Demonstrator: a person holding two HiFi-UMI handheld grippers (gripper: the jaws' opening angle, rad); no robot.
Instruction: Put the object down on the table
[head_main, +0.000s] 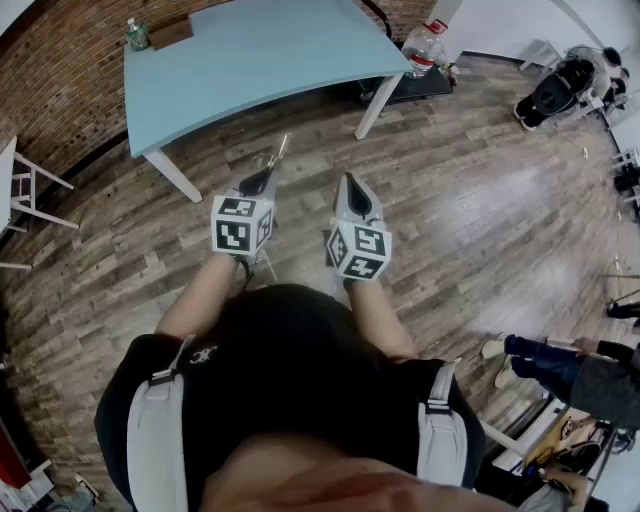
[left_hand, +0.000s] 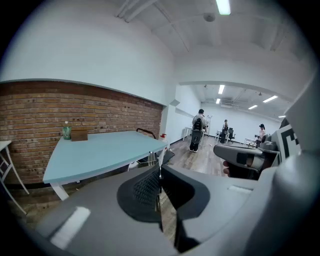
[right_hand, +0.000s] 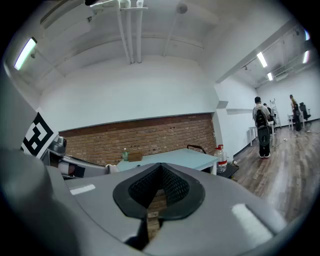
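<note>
A thin, slender object (head_main: 279, 150) is gripped between the closed jaws of the left gripper (head_main: 264, 178) and sticks out past their tips; what kind of thing it is cannot be made out. It is held in the air over the wood floor (head_main: 450, 220), short of the near edge of the pale blue counter (head_main: 250, 60). The jaws of the right gripper (head_main: 348, 180) are closed with nothing between them, and the two grippers are held side by side, just apart.

On the far side of the counter, by the brick wall, a green bottle (head_main: 137, 34) and a brown box (head_main: 170, 35) are set next to each other (most of the top is bare). A water jug (head_main: 424, 45) stands beside the counter's right end, and a white chair (head_main: 20, 190) is seen at the left. Between the grippers and the counter's near edge only floor is seen. People (head_main: 570, 365) are gathered well off to the right.
</note>
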